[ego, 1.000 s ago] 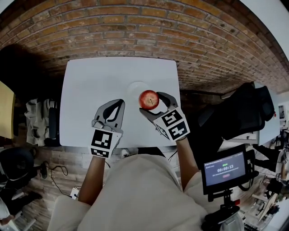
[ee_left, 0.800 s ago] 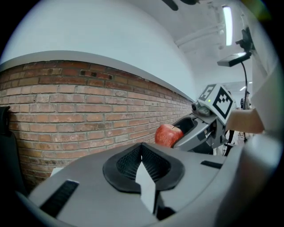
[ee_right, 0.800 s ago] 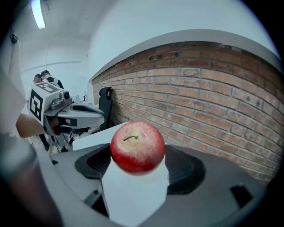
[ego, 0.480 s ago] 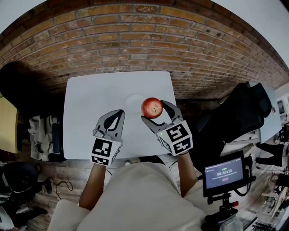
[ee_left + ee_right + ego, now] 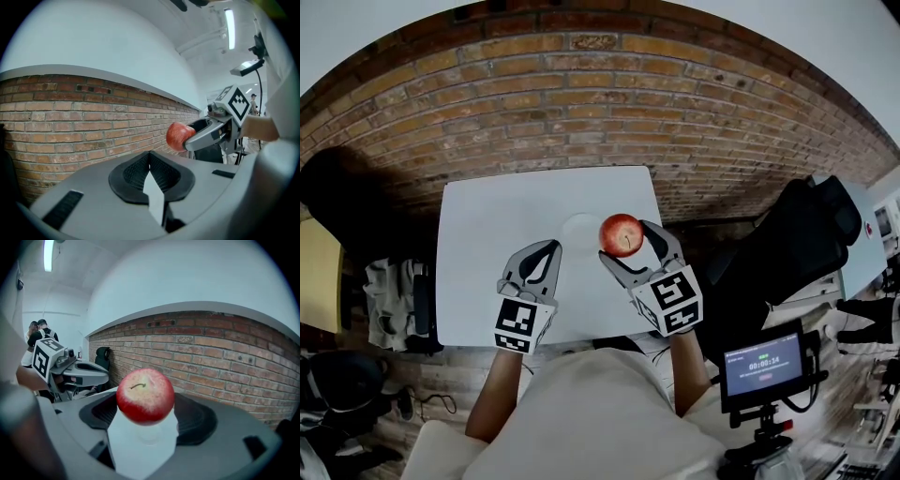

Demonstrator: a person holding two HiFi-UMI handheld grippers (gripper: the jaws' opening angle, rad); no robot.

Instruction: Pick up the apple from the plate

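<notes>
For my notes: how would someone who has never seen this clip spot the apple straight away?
Find the white rectangular table below the brick wall. Near its right edge, the right gripper clamps a round red apple between its tongs. It is the only red thing over the white tabletop.

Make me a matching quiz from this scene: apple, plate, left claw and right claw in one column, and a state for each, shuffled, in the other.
Column one:
1. apple
2. plate
3. left claw
4. right claw

Column two:
A. shut, holding nothing
B. bare, lying on the white table
C. shut on the apple
D. red, held in the air

Pairs: 1-D, 2-B, 3-A, 4-C.
</notes>
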